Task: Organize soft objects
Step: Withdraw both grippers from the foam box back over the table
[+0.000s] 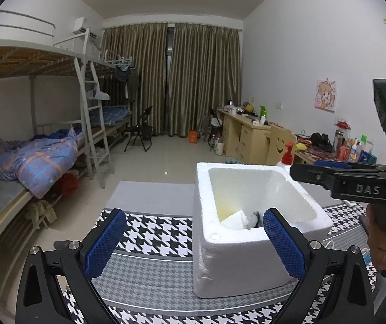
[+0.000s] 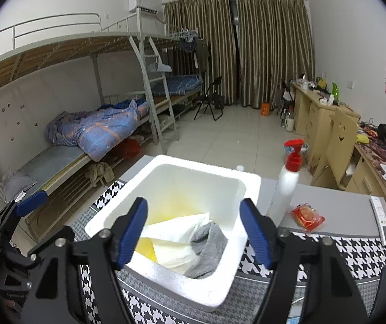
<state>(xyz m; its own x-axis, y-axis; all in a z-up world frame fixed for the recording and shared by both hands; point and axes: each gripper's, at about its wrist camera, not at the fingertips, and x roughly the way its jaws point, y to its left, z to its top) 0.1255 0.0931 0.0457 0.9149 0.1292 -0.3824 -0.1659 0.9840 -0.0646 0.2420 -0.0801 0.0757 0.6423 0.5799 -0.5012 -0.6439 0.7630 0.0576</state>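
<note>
The task looks nearly finished: a grey sock (image 2: 206, 251) and white cloth (image 2: 176, 239) already lie inside the foam box (image 2: 249, 189), with no other soft item evidently left on the table (image 2: 341, 205). The right gripper (image 2: 194, 235) hangs over them, jaws spread and empty; the left gripper (image 1: 194, 243) gapes empty beside the box.

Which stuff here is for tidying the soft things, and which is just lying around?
For the job:
foam box
grey sock inside it
white cloth inside it
both tongs, open: left, right

Just lying around:
pump bottle
red packet
remote
</note>
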